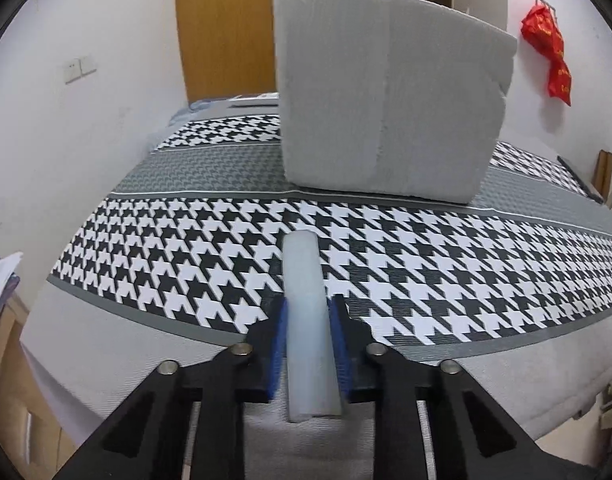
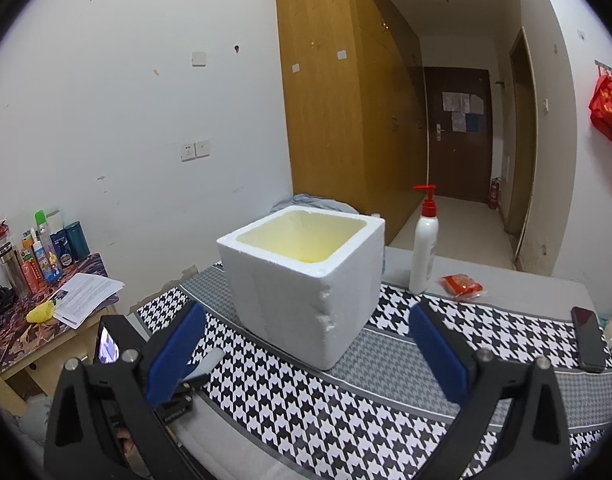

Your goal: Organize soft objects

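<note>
My left gripper (image 1: 307,312) is shut on a pale white soft cylinder (image 1: 306,312), held low over the houndstooth bedspread (image 1: 426,280) and pointing at the white foam box (image 1: 386,92) just beyond. In the right wrist view my right gripper (image 2: 306,320) is open and empty, raised in front of the same foam box (image 2: 306,292), whose open top shows a yellowish inside. The tip of the cylinder (image 2: 208,362) and part of the left gripper show behind my right gripper's left finger (image 2: 174,356).
A white pump bottle with a red top (image 2: 424,248), a red packet (image 2: 460,285) and a dark phone (image 2: 588,338) lie on the bed to the right of the box. A cluttered side table (image 2: 38,292) stands at the left. A red bag (image 1: 548,52) hangs on the right wall.
</note>
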The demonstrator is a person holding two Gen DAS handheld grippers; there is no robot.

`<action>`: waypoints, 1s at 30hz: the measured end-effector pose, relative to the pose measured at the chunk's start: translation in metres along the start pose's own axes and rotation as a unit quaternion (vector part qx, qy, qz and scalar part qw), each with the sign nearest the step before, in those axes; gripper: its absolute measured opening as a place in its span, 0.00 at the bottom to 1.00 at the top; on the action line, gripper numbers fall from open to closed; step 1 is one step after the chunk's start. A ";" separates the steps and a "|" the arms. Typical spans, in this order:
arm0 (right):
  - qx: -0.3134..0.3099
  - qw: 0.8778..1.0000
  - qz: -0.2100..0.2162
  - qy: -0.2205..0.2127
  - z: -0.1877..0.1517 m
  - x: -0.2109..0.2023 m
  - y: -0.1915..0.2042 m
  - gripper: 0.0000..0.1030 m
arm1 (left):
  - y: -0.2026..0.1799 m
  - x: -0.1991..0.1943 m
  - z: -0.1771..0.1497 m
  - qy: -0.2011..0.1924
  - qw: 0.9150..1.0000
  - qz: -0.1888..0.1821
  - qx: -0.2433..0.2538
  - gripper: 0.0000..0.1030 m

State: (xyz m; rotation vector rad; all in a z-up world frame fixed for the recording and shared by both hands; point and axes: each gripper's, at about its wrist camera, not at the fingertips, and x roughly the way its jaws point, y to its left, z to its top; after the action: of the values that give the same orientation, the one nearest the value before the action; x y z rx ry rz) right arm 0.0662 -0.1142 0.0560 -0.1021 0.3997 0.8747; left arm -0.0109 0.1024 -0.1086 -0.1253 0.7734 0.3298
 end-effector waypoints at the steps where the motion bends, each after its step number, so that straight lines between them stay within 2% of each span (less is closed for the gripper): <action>1: 0.000 1.000 -0.002 -0.001 -0.001 -0.002 0.000 1.00 | -0.001 -0.001 0.000 -0.002 1.000 0.002 0.002 0.20; 6: 0.002 1.000 -0.007 -0.002 -0.006 -0.005 -0.003 1.00 | -0.003 -0.007 0.000 -0.013 1.000 0.011 0.009 0.15; 14: 0.013 1.000 -0.011 0.003 -0.017 -0.005 -0.011 1.00 | -0.007 -0.018 0.011 -0.033 0.999 0.007 0.022 0.15; 28: 0.035 0.998 -0.024 0.043 -0.051 0.021 -0.017 1.00 | -0.014 -0.070 0.038 -0.108 0.993 -0.014 0.039 0.15; 30: 0.040 0.998 -0.031 0.038 -0.056 0.024 -0.018 1.00 | -0.016 -0.078 0.042 -0.120 0.992 -0.020 0.043 0.15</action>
State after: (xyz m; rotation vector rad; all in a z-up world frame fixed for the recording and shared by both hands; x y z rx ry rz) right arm 0.0772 -0.1223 -0.0066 -0.0747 0.4991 0.7942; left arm -0.0299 0.0774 -0.0238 -0.0181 0.5455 0.2678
